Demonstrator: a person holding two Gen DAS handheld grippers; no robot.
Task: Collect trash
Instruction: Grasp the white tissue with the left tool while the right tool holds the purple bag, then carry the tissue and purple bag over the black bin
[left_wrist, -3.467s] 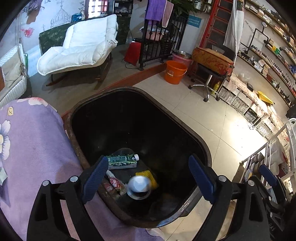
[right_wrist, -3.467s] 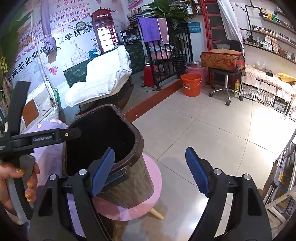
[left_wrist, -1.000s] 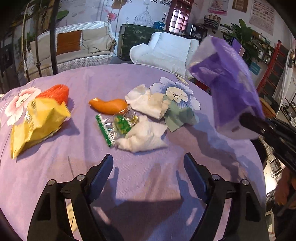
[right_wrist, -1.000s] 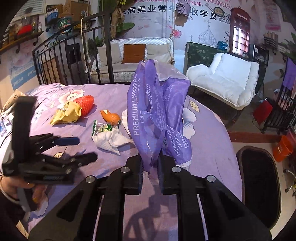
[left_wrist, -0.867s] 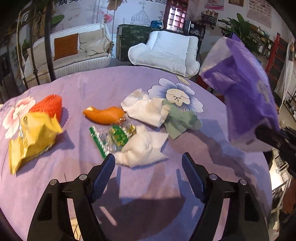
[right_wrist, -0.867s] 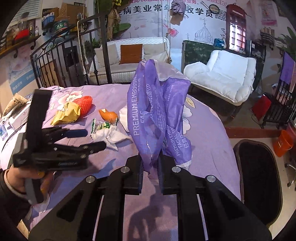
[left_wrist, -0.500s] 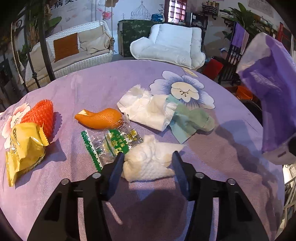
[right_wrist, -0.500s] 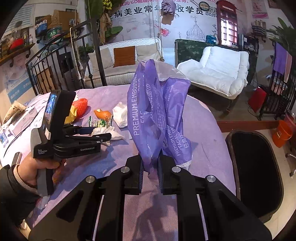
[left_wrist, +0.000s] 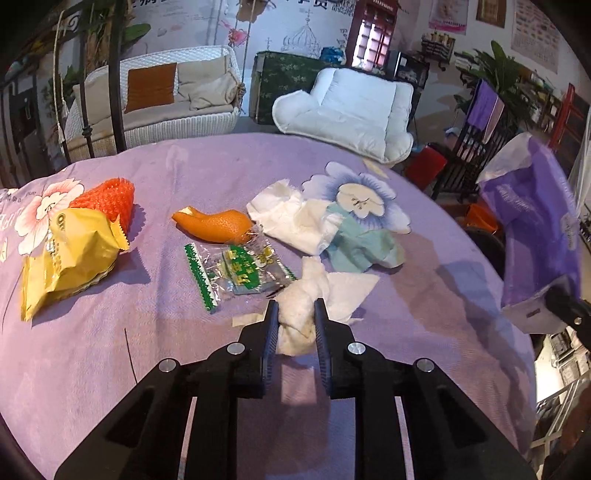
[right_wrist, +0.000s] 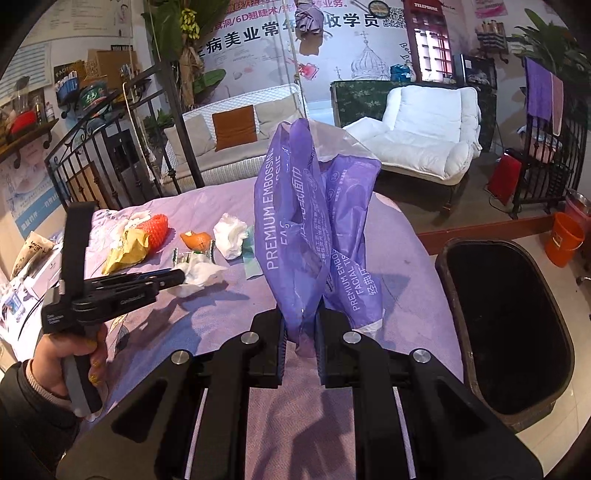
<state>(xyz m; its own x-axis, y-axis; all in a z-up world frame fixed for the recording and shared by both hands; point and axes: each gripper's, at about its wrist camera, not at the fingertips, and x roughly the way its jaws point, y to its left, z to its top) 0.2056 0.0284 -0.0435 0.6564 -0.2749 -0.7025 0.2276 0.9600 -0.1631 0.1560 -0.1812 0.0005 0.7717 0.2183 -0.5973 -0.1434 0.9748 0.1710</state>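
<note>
My left gripper (left_wrist: 295, 314) is shut on a crumpled white tissue (left_wrist: 301, 306) lying on the purple tablecloth (left_wrist: 110, 350); it also shows in the right wrist view (right_wrist: 173, 277). My right gripper (right_wrist: 300, 328) is shut on a purple plastic tissue wrapper (right_wrist: 306, 221) and holds it upright above the table; the wrapper also shows in the left wrist view (left_wrist: 535, 229). Other trash lies on the cloth: a clear green-printed wrapper (left_wrist: 236, 269), an orange peel (left_wrist: 216, 225), a second white tissue (left_wrist: 291, 218), a green tissue (left_wrist: 362, 247), a yellow snack bag (left_wrist: 70, 254) and a red foam net (left_wrist: 107, 201).
A dark trash bin (right_wrist: 506, 325) stands open on the floor beside the table's right edge. An orange bucket (right_wrist: 565, 240) sits farther back. A white lounge chair (left_wrist: 351, 110) and a wicker sofa (left_wrist: 159, 103) stand beyond the table.
My left gripper moved from the bin to the table, went forward and closed on the white tissue. My right gripper, open 3.5 s ago, has kept the purple wrapper clamped for the last second.
</note>
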